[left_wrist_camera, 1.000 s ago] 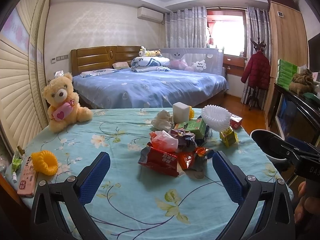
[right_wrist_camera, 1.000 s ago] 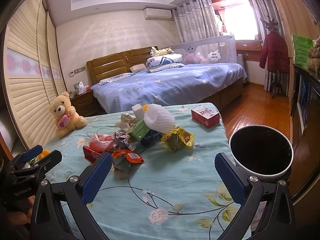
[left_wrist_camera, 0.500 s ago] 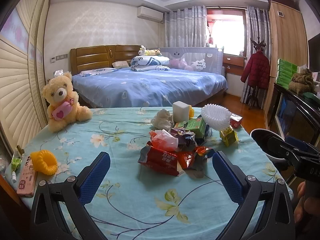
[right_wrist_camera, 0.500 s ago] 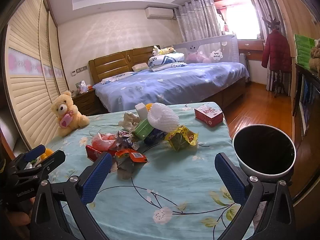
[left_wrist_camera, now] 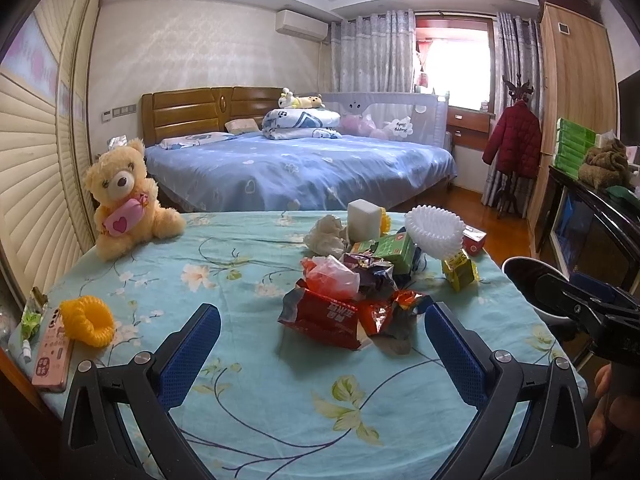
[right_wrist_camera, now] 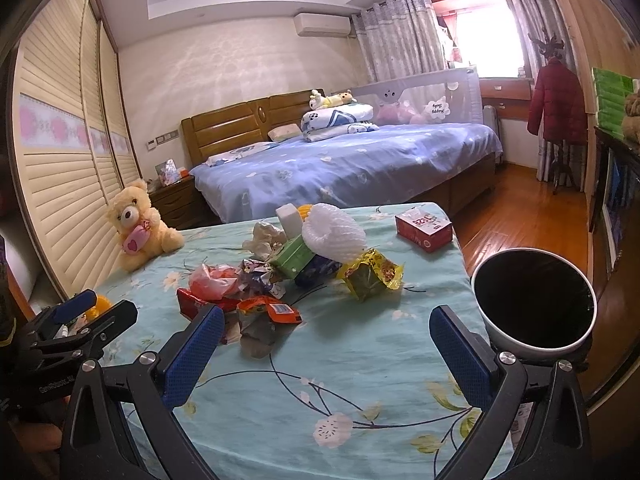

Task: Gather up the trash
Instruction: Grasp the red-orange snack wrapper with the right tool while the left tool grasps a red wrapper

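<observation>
A pile of trash lies mid-table: a red wrapper (left_wrist_camera: 324,316) (right_wrist_camera: 192,304), an orange wrapper (right_wrist_camera: 268,310), a pink plastic bag (left_wrist_camera: 332,276), a green box (left_wrist_camera: 390,248) (right_wrist_camera: 294,256), white foam netting (left_wrist_camera: 434,232) (right_wrist_camera: 334,232), a yellow-green packet (left_wrist_camera: 460,270) (right_wrist_camera: 370,274) and a crumpled tissue (left_wrist_camera: 326,234). A white-rimmed bin (right_wrist_camera: 534,304) with a black inside stands off the table's right edge. My left gripper (left_wrist_camera: 320,344) is open just short of the red wrapper. My right gripper (right_wrist_camera: 326,340) is open, near the orange wrapper, with the bin beside its right finger. Both hold nothing.
On the floral tablecloth (left_wrist_camera: 248,400) sit a teddy bear (left_wrist_camera: 124,200), a yellow ring (left_wrist_camera: 86,320), a pink phone (left_wrist_camera: 52,356) and a small red box (right_wrist_camera: 424,226). A blue bed (left_wrist_camera: 300,168) stands behind, a dark cabinet (left_wrist_camera: 592,224) to the right.
Almost nothing has moved. The right wrist view has drifted slightly, so the pile and bin sit a little further right. Both grippers stay open.
</observation>
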Demonstrator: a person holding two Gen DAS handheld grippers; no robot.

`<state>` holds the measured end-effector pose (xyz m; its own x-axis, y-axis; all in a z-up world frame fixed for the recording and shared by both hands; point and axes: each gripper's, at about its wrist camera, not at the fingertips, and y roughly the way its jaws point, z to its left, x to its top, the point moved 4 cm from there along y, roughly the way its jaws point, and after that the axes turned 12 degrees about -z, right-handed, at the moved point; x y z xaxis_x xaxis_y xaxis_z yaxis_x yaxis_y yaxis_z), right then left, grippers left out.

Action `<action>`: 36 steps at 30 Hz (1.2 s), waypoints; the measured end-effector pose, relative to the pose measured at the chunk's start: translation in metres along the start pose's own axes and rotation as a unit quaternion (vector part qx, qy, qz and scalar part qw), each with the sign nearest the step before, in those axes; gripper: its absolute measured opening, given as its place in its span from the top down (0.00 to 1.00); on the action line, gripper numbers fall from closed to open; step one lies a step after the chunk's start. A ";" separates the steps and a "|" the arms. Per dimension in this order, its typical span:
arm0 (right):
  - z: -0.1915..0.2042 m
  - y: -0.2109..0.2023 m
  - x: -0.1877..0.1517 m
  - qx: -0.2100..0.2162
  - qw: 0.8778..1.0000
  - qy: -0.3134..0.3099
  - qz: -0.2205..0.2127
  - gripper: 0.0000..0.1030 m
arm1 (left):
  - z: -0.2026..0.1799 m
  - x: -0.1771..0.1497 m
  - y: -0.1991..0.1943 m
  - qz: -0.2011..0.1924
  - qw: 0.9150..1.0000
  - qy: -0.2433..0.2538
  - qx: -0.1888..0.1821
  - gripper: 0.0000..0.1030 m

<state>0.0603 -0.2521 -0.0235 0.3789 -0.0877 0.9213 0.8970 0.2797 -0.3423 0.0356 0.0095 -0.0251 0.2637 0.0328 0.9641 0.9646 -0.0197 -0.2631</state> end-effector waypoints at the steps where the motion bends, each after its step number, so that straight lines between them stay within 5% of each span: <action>1: 0.001 0.001 -0.001 0.003 1.000 0.001 0.001 0.00 | 0.002 -0.001 0.000 0.002 1.000 -0.003 0.001 0.01; 18: 0.024 0.043 -0.025 0.040 0.997 -0.009 0.060 0.01 | 0.030 -0.016 0.042 0.058 0.998 -0.036 0.010 0.02; 36: 0.025 0.109 -0.046 0.070 0.987 0.030 0.144 0.37 | 0.037 -0.022 0.114 0.107 0.993 -0.051 -0.022 0.20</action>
<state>0.1350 -0.1937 -0.0985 0.6301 -0.0414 0.7754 0.7119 0.4295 -0.5556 0.1399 0.0435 -0.0778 0.4638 0.1238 0.8773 0.8858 -0.0813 -0.4568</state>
